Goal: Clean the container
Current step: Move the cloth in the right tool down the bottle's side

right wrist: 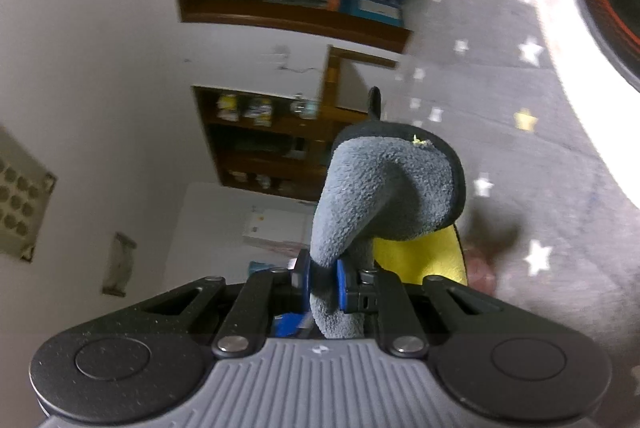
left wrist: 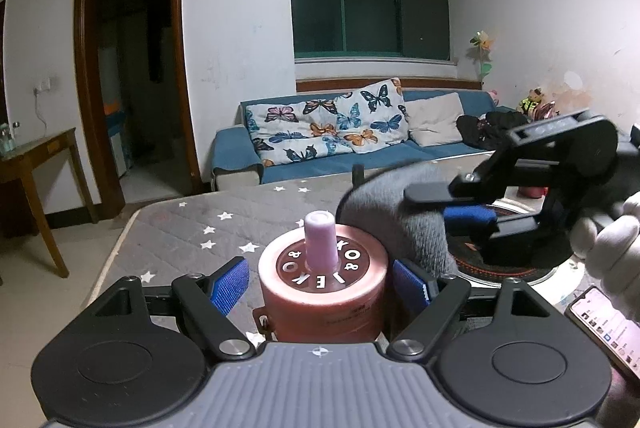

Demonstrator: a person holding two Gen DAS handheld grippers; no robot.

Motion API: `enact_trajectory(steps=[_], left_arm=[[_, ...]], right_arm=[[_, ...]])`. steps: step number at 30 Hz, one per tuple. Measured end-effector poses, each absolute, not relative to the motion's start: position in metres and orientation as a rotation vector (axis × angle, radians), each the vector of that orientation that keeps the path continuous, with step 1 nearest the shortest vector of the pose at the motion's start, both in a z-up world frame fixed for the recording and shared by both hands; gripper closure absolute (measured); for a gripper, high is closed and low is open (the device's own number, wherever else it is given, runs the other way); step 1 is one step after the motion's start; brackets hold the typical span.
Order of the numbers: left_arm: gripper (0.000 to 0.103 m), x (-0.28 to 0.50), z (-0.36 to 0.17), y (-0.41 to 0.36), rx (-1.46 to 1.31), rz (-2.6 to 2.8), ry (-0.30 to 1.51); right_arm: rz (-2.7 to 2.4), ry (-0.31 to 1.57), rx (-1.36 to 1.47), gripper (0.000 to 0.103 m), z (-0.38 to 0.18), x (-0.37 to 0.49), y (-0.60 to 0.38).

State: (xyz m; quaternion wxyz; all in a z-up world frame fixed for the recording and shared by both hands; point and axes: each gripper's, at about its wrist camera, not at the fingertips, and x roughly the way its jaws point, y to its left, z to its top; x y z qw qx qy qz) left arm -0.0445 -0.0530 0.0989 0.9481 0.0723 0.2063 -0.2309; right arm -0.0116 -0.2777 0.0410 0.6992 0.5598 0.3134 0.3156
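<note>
left tool (left wrist: 322, 282): blue pads spread either side of the pink container (left wrist: 323, 284), gap on the left (right contact unclear)
right tool (right wrist: 323, 282): pinching grey cloth (right wrist: 384, 184)
container: near, on star-print surface (left wrist: 192, 220)

My left gripper (left wrist: 322, 282) has its 2 blue pads spread wide. My right gripper (right wrist: 322, 278) is rolled sideways, pads pinched nearly together, my white-gloved hand (left wrist: 608, 232) behind it.

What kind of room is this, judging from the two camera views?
Most likely a home living room: a blue sofa with a butterfly cushion under a window, and a wooden side table near a doorway.
</note>
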Motion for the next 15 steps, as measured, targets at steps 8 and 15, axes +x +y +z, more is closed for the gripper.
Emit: enact_trajectory(steps=[8,15], left_arm=[[0.025,-0.035,0.091,-0.046,0.108,-0.491,0.469],[0.028,-0.035,0.087,-0.047,0.118,-0.502,0.478]], right_arm=[[0.707,0.7,1.225,0.09,0.035,-0.016,-0.272],[0.645,0.758,1.162,0.09,0.022,-0.022,-0.267]])
